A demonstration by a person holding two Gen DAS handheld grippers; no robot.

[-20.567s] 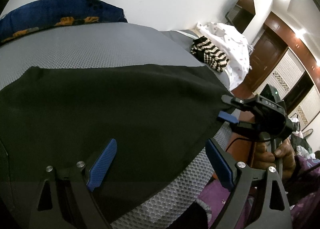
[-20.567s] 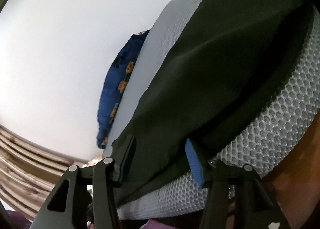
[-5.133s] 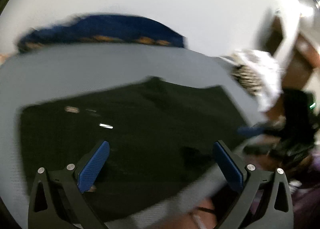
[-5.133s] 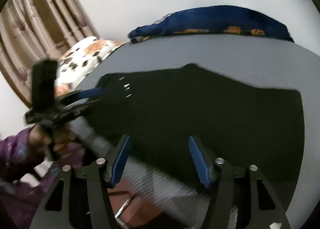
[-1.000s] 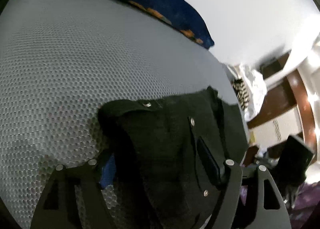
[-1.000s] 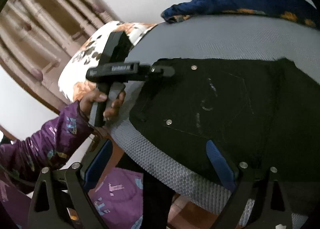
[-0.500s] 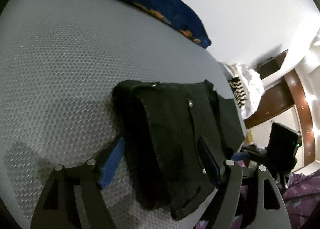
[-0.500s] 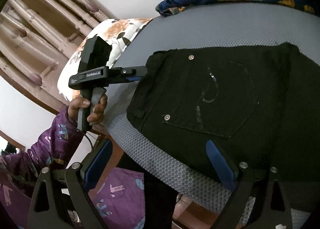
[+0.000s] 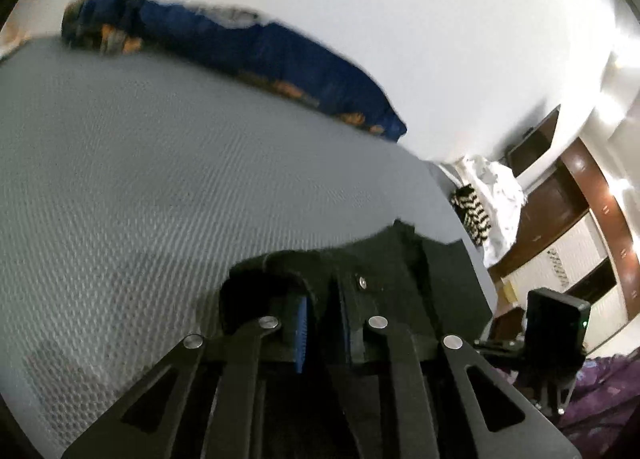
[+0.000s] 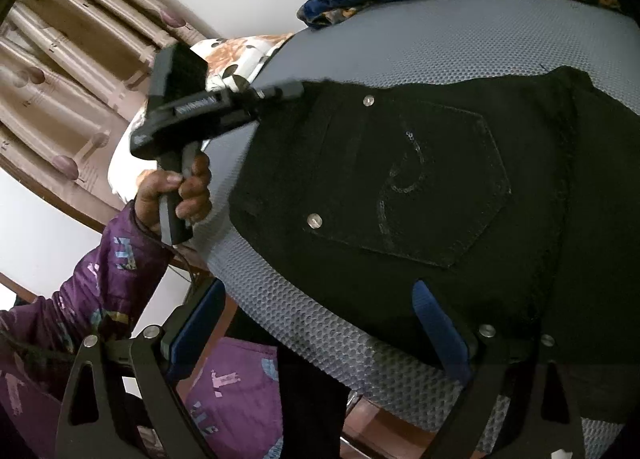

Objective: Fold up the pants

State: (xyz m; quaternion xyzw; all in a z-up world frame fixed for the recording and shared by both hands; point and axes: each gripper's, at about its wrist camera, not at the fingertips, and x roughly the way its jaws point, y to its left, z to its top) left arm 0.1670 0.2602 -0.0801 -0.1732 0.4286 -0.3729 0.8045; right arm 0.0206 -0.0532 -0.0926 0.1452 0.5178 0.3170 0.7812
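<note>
Black pants lie folded on the grey mesh mattress, back pocket and metal rivets facing up. In the left wrist view my left gripper is shut on the bunched waistband corner of the pants, with black cloth pinched between its blue pads. The right wrist view shows the left gripper at the pants' upper left corner, with a hand on its grip. My right gripper is open over the mattress's near edge. Its right finger is over the pants' lower edge and its left finger is off the bed.
A dark blue patterned blanket lies along the far side by the white wall. A floral pillow and curtains are at the left. A striped cloth and white clothes sit past the mattress's right end, near a brown wardrobe.
The left gripper's jaws went from wide open around the waistband corner to shut on it, and the gripper rose a little. The right gripper stayed open and in place.
</note>
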